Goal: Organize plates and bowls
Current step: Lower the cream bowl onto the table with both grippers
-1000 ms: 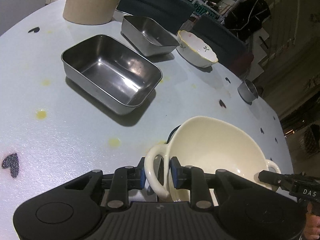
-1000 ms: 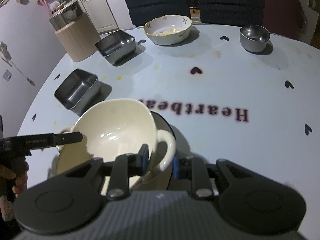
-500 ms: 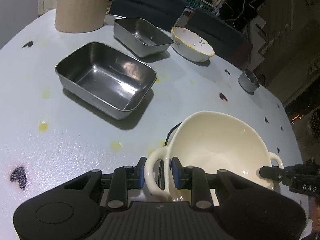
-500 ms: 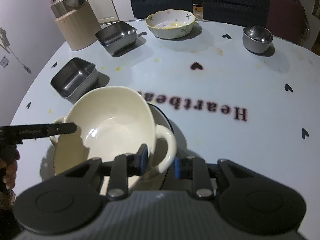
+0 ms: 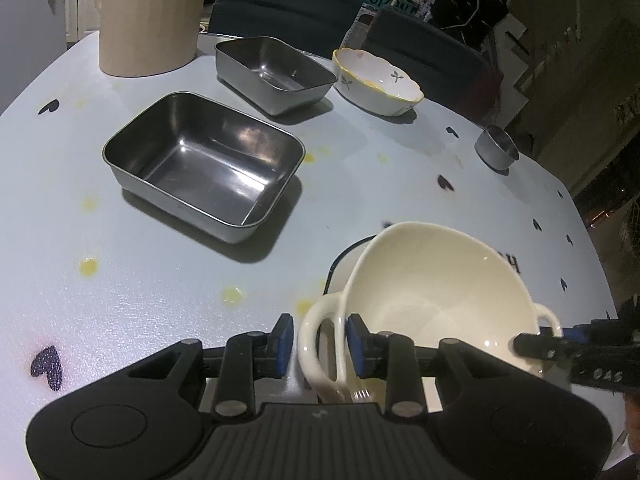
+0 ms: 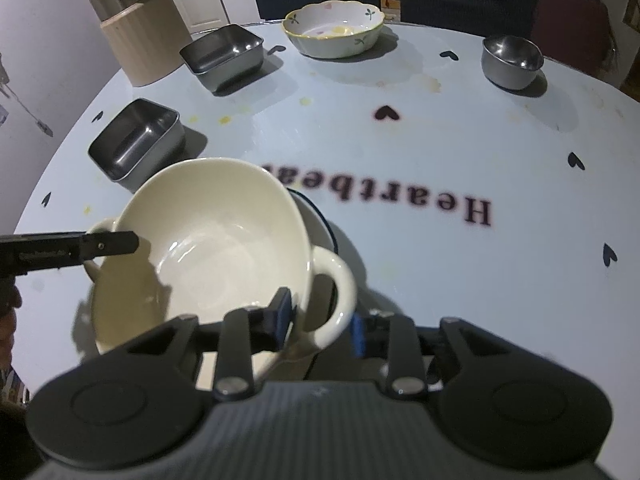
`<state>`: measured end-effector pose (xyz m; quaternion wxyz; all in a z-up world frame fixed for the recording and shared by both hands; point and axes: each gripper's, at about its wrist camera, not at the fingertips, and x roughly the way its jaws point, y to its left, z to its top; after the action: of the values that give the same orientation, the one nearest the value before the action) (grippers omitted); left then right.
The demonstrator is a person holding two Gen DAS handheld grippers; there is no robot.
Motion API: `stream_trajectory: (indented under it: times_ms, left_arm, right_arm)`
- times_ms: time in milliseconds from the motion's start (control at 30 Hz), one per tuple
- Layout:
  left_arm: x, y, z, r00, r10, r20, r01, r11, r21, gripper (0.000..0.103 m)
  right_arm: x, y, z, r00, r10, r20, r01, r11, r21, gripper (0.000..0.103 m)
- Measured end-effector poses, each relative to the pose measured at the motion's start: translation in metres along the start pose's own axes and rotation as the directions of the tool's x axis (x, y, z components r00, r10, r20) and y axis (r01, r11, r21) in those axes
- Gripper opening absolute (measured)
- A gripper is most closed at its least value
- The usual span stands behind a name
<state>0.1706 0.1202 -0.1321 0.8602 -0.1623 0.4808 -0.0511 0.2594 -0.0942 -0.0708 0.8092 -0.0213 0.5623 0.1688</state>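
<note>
A cream bowl (image 5: pixel 432 280) with two loop handles sits slightly tilted on a dark-rimmed plate (image 5: pixel 340 256) near the front of the table. My left gripper (image 5: pixel 319 340) straddles its near handle. The jaws are opening, and a thin gap shows beside the handle. In the right wrist view the same bowl (image 6: pixel 208 248) rests on the plate (image 6: pixel 320 212). My right gripper (image 6: pixel 322 322) has the other handle and the bowl wall between its pads. Its jaws are opening too and no longer press. Each gripper's fingers also show in the other view, reaching the opposite handle.
Two steel trays (image 5: pixel 204 164) (image 5: pixel 276 72) stand on the left of the pale blue table (image 5: pixel 120 280). Behind them are a beige canister (image 5: pixel 148 16) and a floral bowl (image 5: pixel 376 80). A small steel bowl (image 5: pixel 496 148) sits far right, with dark chairs beyond the far edge.
Both pairs of jaws have spread slightly apart from the bowl's handles. The bowl has stayed on the plate, and the left wrist view has rolled a little.
</note>
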Motion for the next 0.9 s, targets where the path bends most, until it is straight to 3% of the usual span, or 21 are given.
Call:
stream_trajectory:
  times_ms: [133, 600, 900]
  left_arm:
    - [-0.0008, -0.0031, 0.0001, 1.000, 0.007, -0.004, -0.007, 1.000, 0.018, 0.033]
    - [-0.0011, -0.0029, 0.0024, 0.999, 0.011, -0.033, -0.011, 1.000, 0.020, 0.034]
    - [-0.0026, -0.0077, 0.0008, 0.997, 0.049, -0.056, -0.049, 0.999, 0.013, 0.041]
  right_arm:
    - [0.0064, 0.0039, -0.0030, 0.999, -0.041, -0.019, 0.041, 0.999, -0.028, 0.042]
    - [0.0042, 0.0036, -0.0020, 0.999, -0.035, -0.012, 0.035, 0.999, -0.029, 0.042]
    - [0.0036, -0.0013, -0.0052, 0.999, -0.037, -0.002, 0.037, 0.999, 0.006, 0.045]
